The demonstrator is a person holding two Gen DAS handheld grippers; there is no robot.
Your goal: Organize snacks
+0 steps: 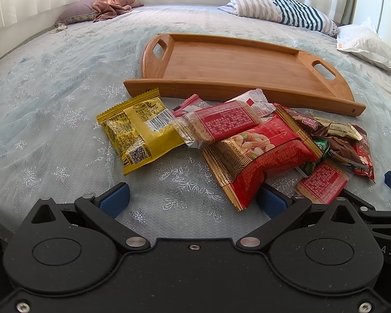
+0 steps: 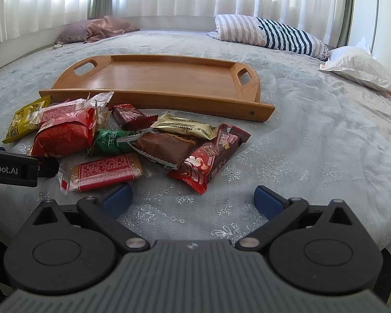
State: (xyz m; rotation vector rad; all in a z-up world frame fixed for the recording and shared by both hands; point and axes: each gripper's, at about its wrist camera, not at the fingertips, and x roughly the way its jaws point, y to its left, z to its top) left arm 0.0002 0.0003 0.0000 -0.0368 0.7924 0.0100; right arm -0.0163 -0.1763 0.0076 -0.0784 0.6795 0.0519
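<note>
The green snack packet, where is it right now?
In the right wrist view, the green packet lies mid-pile on the bed, between the big red bag and the brown bar.

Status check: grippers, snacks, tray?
Left gripper open, empty. Right gripper open, empty. Snack pile loose on the bedspread, none in the wooden tray behind it. Path to the pile unobstructed.
</note>
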